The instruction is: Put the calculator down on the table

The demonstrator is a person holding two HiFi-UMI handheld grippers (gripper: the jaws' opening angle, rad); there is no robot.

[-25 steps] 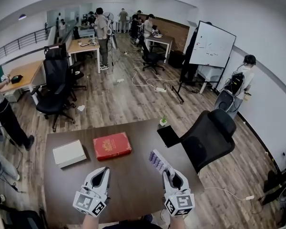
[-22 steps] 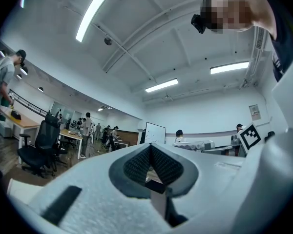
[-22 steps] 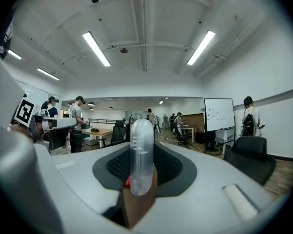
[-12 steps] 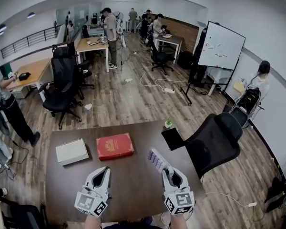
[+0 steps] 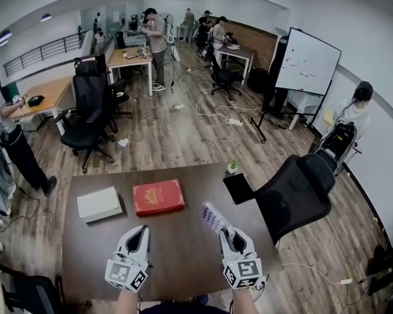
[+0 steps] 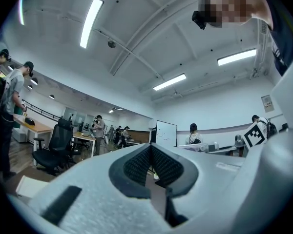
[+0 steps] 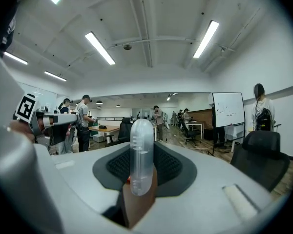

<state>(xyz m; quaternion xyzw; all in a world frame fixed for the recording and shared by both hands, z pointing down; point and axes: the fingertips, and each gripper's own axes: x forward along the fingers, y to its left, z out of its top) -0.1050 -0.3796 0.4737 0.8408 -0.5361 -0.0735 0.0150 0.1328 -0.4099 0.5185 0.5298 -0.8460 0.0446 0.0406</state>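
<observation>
In the head view my right gripper (image 5: 225, 231) is shut on the near end of a pale calculator (image 5: 213, 217) with rows of keys. It holds the calculator slanted just above the dark brown table (image 5: 183, 247), right of centre. The right gripper view shows the calculator (image 7: 140, 155) edge-on, standing up between the dark pads (image 7: 166, 167) of my right gripper (image 7: 142, 145). My left gripper (image 5: 140, 235) hovers over the table's near left part, and its jaws meet with nothing in them. In the left gripper view, my left gripper (image 6: 150, 149) also shows nothing between its pads.
A red book (image 5: 158, 197) and a white box (image 5: 99, 203) lie on the far left half of the table. A black flat item (image 5: 238, 187) and a small plant (image 5: 232, 167) sit at the far right corner. A black office chair (image 5: 295, 191) stands against the table's right side.
My right gripper has sunk slightly toward the table with the calculator still in it. The left gripper has stayed nearly still. The head view has shifted a little.
</observation>
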